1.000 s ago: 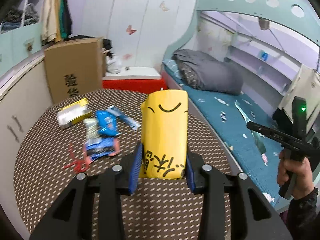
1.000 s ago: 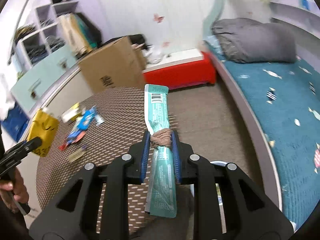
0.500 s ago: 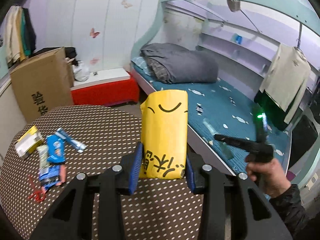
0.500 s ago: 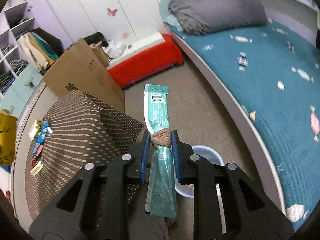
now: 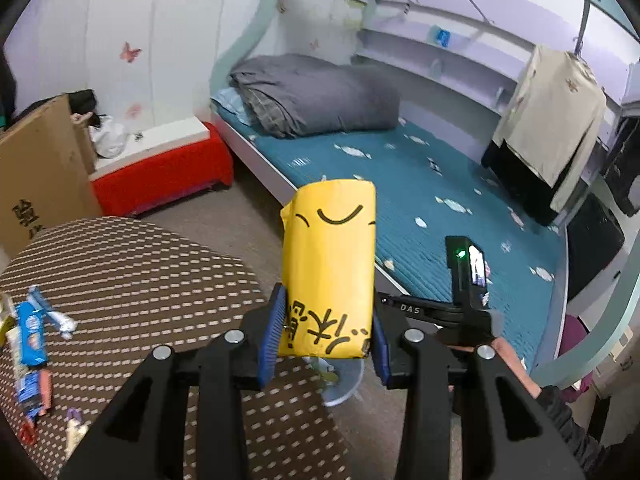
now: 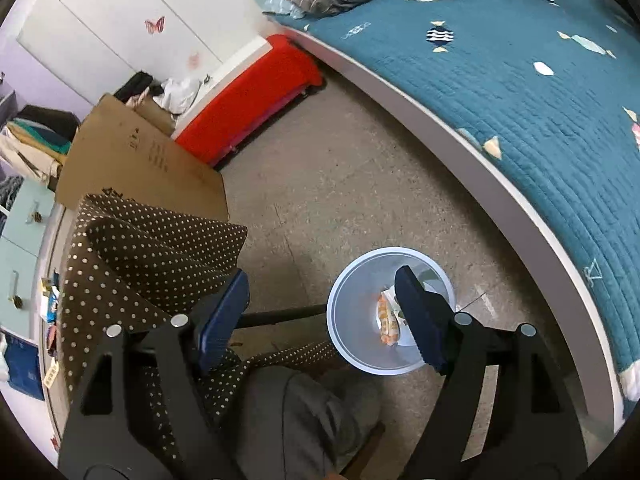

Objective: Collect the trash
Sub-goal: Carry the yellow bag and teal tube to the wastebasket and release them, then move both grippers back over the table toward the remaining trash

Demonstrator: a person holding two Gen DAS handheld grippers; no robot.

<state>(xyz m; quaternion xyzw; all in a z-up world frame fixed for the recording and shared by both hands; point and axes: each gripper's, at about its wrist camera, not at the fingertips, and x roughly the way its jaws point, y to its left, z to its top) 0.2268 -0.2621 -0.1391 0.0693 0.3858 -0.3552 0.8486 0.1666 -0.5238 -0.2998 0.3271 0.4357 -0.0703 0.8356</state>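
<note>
My left jaws pinch a yellow packet (image 5: 328,276) by its lower end, the blue pads pressed against both its sides; it stands upright between them and hides whatever lies straight ahead. My right jaws are opening, spread wide with nothing between them, poised above the pale blue bin (image 6: 352,344) on the floor beside the bed (image 6: 520,80).

Inside the bin I can make out an orange-and-white wrapper (image 6: 387,318), but my right-hand pad covers the part next to it — something greenish shows there, too little to name. In the left wrist view only a sliver of that bin peeks out beneath the packet.

The bench (image 5: 132,280) with its brown dotted cloth still carries loose wrappers (image 5: 32,324) at its left edge; several are cut off by the frame and blurred, so I cannot count them. From the right wrist view the cloth's hanging folds hide the bench top almost entirely, and only a few scraps show at the far left rim.

A hand (image 5: 508,360) holding my right tool shows in the left view — partly behind my own left frame.
</note>
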